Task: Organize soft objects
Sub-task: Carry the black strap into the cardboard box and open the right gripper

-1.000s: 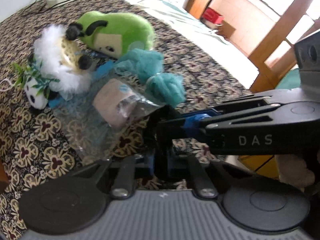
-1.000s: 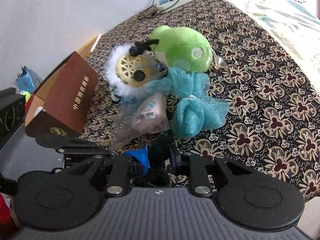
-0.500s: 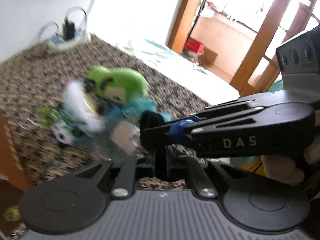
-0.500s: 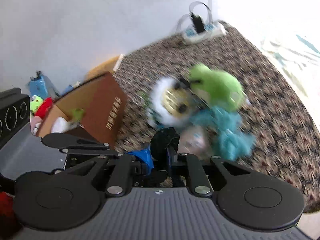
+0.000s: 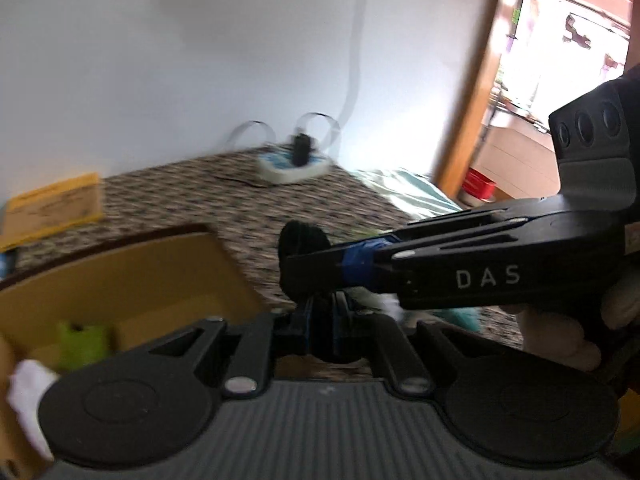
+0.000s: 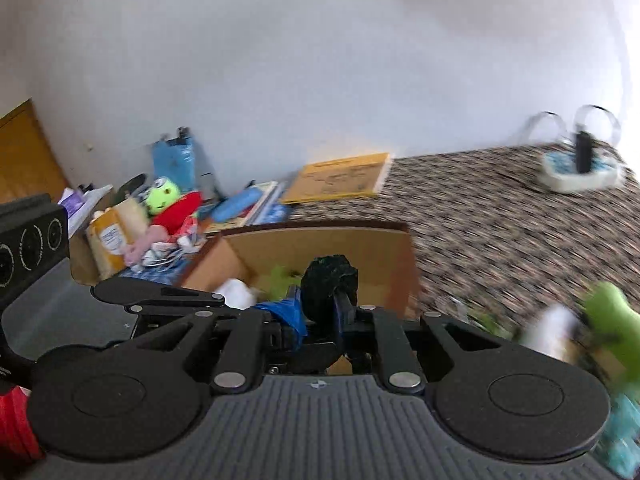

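Both views are blurred by motion. My right gripper [image 6: 326,300] is shut on a black soft object [image 6: 329,286] and holds it up over the open cardboard box [image 6: 400,256]. The black object also shows in the left wrist view [image 5: 304,246], with the right gripper [image 5: 400,268] reaching in from the right. My left gripper [image 5: 322,312] is shut, with nothing seen between its fingers. The box [image 5: 120,276] holds a green toy [image 5: 82,340] and something white [image 5: 28,384]. A green plush [image 6: 608,312] and a white fluffy toy [image 6: 556,328] lie on the patterned cloth at right.
A power strip [image 6: 576,172] with a plug sits at the back by the white wall. A yellow envelope [image 6: 344,178] lies behind the box. Clutter with a red and green toy [image 6: 172,204] lies at far left. A teal puff [image 6: 622,424] lies at lower right.
Both grippers have risen and swung left, away from the pile of plush toys, toward the cardboard box. The right gripper still holds the black object.
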